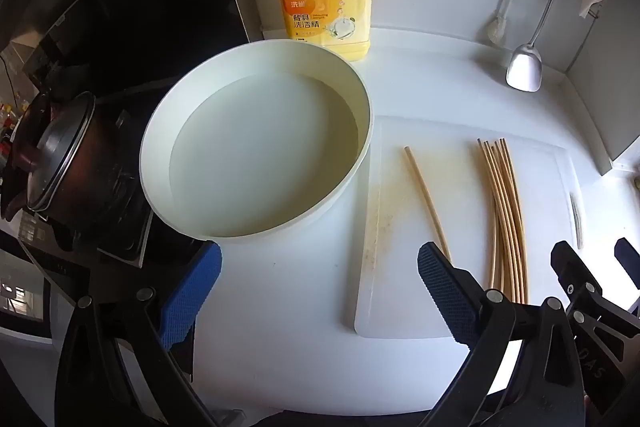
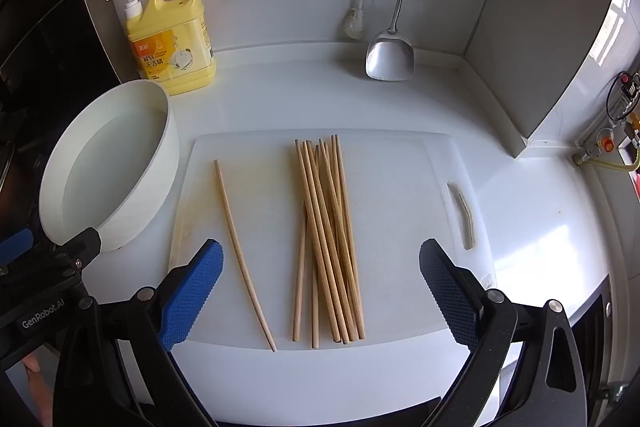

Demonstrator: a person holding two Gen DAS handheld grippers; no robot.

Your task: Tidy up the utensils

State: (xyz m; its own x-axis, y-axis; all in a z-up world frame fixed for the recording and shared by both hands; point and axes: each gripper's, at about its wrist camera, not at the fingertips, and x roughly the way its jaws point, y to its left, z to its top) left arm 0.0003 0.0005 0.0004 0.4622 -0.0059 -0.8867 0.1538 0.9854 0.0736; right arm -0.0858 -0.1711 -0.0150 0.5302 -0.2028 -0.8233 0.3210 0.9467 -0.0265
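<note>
Both your tools are spread wide and empty: left tool [image 1: 320, 291], right tool [image 2: 320, 291]. On the cutting board [image 2: 400, 227] the chopstick bundle [image 2: 328, 239] lies right of a single chopstick [image 2: 242, 251].

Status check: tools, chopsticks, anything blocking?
Both tools open, empty: left, right. Chopstick bundle on cutting board, single chopstick apart to its left. Nothing blocking.

Open board ahead, basin crowding my left.

I see bare cutting board [image 2: 392, 211] right of the chopstick pile [image 2: 328, 239] and between it and the lone chopstick [image 2: 242, 251]; the white basin [image 2: 160, 163] blocks the left, detergent bottle [image 2: 172, 39] far left.
</note>
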